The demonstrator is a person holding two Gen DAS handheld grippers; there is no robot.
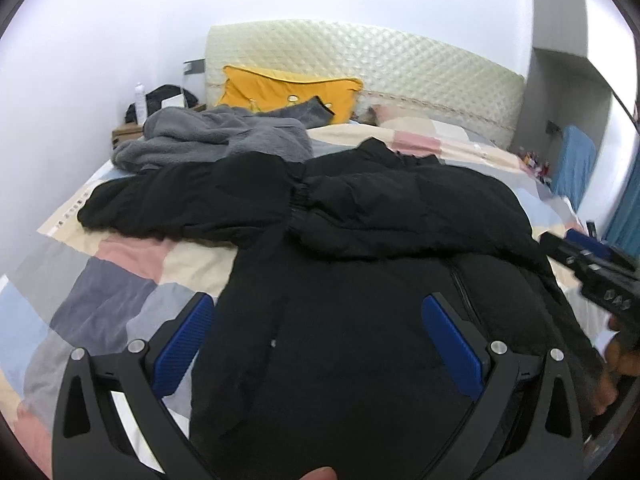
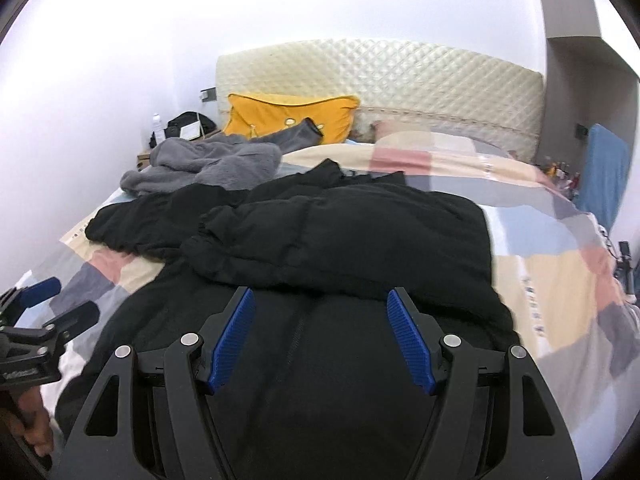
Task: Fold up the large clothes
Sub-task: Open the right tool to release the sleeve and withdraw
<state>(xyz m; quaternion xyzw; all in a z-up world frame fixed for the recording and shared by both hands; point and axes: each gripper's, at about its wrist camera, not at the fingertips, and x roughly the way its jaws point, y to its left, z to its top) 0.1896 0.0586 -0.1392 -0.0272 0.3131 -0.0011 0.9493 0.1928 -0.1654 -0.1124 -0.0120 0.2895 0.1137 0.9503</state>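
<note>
Hovering over black jacket, both jaws wide, empty.

My black puffer jacket lies spread on the patchwork bed. Both sleeves seem folded across its chest, zip facing up.
</note>
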